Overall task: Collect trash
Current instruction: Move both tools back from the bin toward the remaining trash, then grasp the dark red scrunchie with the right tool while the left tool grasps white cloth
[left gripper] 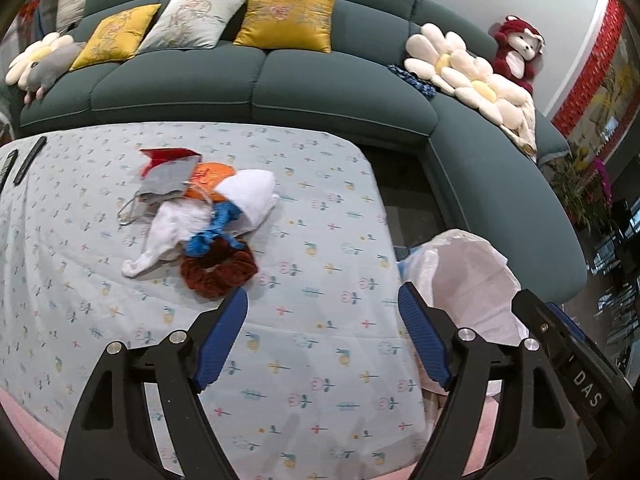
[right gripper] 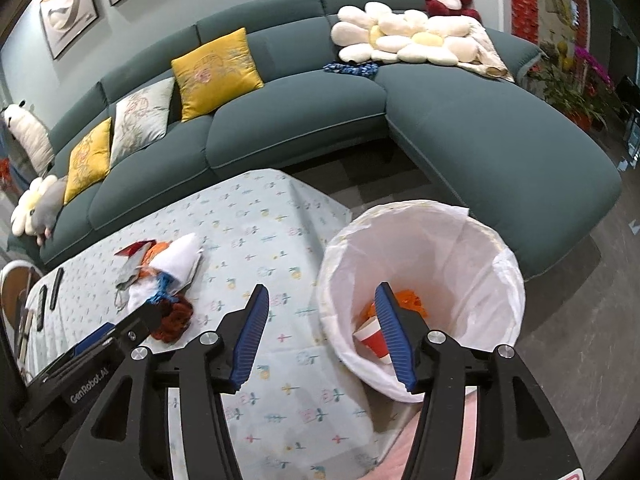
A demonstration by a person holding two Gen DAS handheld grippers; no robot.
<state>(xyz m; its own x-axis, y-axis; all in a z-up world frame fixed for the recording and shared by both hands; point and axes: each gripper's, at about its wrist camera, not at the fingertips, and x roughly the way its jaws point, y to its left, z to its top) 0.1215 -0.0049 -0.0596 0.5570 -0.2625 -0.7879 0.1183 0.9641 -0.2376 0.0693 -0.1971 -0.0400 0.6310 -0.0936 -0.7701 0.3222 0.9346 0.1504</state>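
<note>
A pile of trash (left gripper: pixel 200 216) lies on the table with the flowered cloth (left gripper: pixel 312 352): white tissue, a grey mask, orange and red scraps, a blue scrap and a dark red scrunchie (left gripper: pixel 218 270). My left gripper (left gripper: pixel 322 300) is open and empty, just this side of the scrunchie. A bin with a white liner (right gripper: pixel 424 264) stands off the table's right edge; a red paper cup (right gripper: pixel 374 340) and orange scraps (right gripper: pixel 408 300) lie inside. My right gripper (right gripper: pixel 320 294) is open and empty, over the table's corner and the bin rim. The pile also shows in the right wrist view (right gripper: pixel 160 280).
A teal corner sofa (left gripper: pixel 320 92) with yellow and grey cushions, flower pillows and a red plush bear (left gripper: pixel 518 50) curves behind the table. Two dark remotes (left gripper: pixel 30 160) lie at the table's far left. Potted plants (right gripper: pixel 568 84) stand at the right. Pink surface shows below the cloth.
</note>
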